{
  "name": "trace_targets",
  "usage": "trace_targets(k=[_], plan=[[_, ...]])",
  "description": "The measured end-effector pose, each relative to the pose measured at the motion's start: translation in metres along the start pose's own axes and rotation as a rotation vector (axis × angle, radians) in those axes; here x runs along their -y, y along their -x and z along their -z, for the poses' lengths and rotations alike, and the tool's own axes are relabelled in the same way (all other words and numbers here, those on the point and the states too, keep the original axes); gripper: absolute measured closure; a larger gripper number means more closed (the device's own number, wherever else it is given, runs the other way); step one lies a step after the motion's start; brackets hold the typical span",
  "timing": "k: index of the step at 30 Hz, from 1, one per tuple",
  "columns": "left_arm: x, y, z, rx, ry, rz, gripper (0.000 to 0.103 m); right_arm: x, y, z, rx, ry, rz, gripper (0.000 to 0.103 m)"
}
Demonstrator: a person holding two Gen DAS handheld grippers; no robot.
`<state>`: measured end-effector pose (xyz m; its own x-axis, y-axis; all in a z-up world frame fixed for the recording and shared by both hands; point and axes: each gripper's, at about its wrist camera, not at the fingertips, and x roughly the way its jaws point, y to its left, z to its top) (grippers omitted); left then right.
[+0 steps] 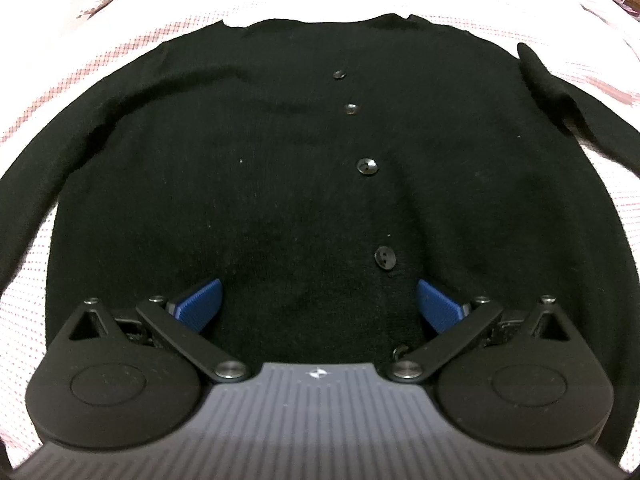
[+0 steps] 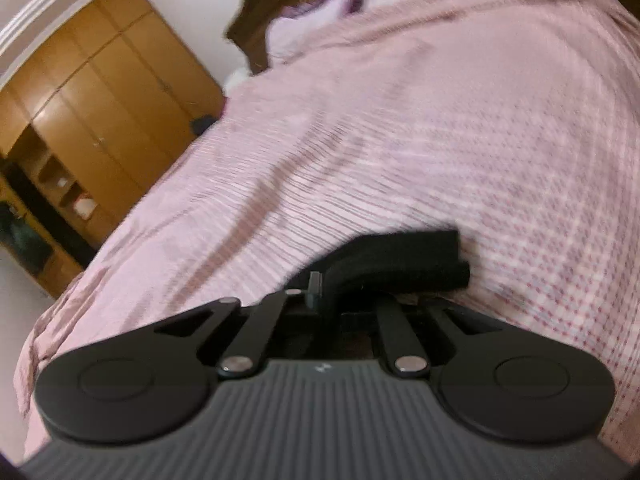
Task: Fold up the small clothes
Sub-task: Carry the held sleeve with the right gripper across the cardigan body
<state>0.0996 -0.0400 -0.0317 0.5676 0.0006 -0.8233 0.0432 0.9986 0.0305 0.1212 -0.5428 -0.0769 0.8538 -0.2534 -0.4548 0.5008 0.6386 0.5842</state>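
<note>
A black buttoned cardigan lies flat, front up, on the pink checked bedspread, with its sleeves spread to both sides. My left gripper hovers over the hem near the button row, jaws wide apart, blue pads bare and nothing between them. In the right wrist view my right gripper is shut on the end of a black sleeve, which sticks out forward and to the right above the bedspread. Its fingertips are hidden under the fabric.
A wooden wardrobe stands beyond the bed's left edge. Lilac pillows and a dark headboard are at the far end. In the left wrist view the cardigan's right sleeve bends near the bed's right side.
</note>
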Motion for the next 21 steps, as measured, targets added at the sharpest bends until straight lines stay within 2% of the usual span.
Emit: trace_targets(k=[9,16,21], plan=[[-0.014,0.027,-0.005,0.063,0.014,0.000,0.000,-0.068,0.037,-0.028,0.121,0.129,-0.120,0.095],[-0.032,0.036,-0.010,0.085,0.056,0.000,0.000,-0.087,0.061,-0.059,0.237,0.177,-0.098,0.095],[-0.039,0.035,-0.010,0.084,0.084,0.006,0.000,-0.084,0.069,-0.067,0.241,0.209,-0.075,0.095]])
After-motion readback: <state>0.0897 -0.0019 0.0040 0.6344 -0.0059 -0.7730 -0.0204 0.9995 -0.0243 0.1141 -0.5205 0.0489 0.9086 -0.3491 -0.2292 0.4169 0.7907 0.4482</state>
